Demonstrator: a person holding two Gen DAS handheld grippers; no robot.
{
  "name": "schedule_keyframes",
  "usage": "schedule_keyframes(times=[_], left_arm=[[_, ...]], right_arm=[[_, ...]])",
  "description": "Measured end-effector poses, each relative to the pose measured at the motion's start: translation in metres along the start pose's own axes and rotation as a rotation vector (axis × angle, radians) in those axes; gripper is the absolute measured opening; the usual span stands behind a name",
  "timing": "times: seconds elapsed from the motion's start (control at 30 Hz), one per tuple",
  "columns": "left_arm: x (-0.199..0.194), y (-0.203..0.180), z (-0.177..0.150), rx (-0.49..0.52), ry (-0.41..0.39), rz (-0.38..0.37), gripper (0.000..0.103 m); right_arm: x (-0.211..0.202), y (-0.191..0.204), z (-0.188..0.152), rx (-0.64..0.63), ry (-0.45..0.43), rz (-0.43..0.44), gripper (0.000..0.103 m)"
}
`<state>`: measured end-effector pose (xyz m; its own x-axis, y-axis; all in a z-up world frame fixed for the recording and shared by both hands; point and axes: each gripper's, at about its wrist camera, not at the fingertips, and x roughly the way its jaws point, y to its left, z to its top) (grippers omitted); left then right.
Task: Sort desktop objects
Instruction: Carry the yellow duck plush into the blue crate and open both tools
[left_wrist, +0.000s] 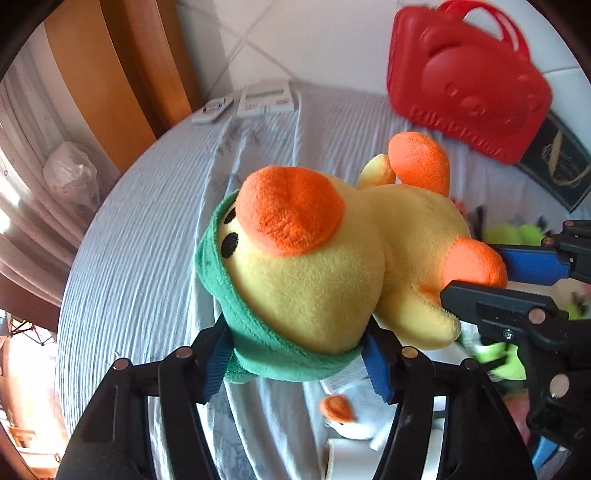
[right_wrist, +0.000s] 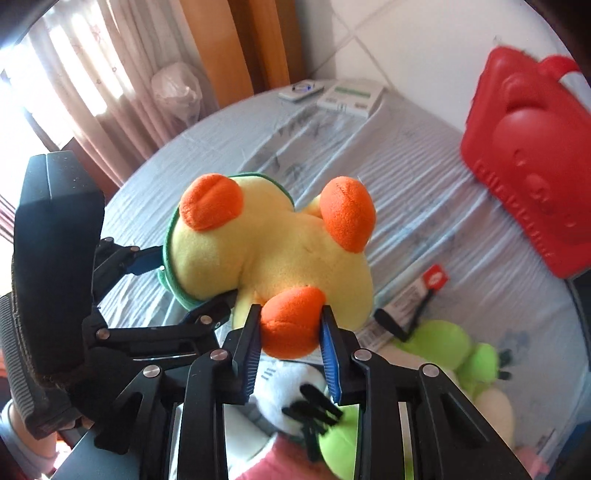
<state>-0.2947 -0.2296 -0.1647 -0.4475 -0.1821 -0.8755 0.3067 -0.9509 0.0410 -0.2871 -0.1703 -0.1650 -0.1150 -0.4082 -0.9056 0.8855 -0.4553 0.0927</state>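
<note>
A yellow plush duck (left_wrist: 325, 266) with an orange beak, orange feet and a green hood hangs above the table, held from two sides. My left gripper (left_wrist: 299, 363) is shut on its hooded head. My right gripper (right_wrist: 290, 343) is shut on one orange foot (right_wrist: 291, 317); it also shows in the left wrist view (left_wrist: 476, 275) at the right. The duck also shows in the right wrist view (right_wrist: 269, 251), with the left gripper (right_wrist: 192, 291) on its left.
A red bear-face plastic case (left_wrist: 469, 81) leans at the back right. Two white remotes (left_wrist: 243, 101) lie at the far edge of the blue-cloth table (left_wrist: 147, 240). Green and white plush toys (right_wrist: 450, 354) lie below the duck. A small printed box (right_wrist: 417, 295) lies beside them.
</note>
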Motion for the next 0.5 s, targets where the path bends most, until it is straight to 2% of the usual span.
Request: schedule_keyframes(times=[0.2, 0.5], left_arm=[[-0.071, -0.031, 0.001, 0.022, -0.111, -0.078, 0.062], [-0.172, -0.107, -0.016, 0.152, -0.269, -0.215, 0.062]], right_arm=[[-0.080, -0.001, -0.019, 0.021, -0.098, -0.079, 0.029], [-0.202, -0.004, -0.086, 0.116, -0.253, -0.256, 0.029]])
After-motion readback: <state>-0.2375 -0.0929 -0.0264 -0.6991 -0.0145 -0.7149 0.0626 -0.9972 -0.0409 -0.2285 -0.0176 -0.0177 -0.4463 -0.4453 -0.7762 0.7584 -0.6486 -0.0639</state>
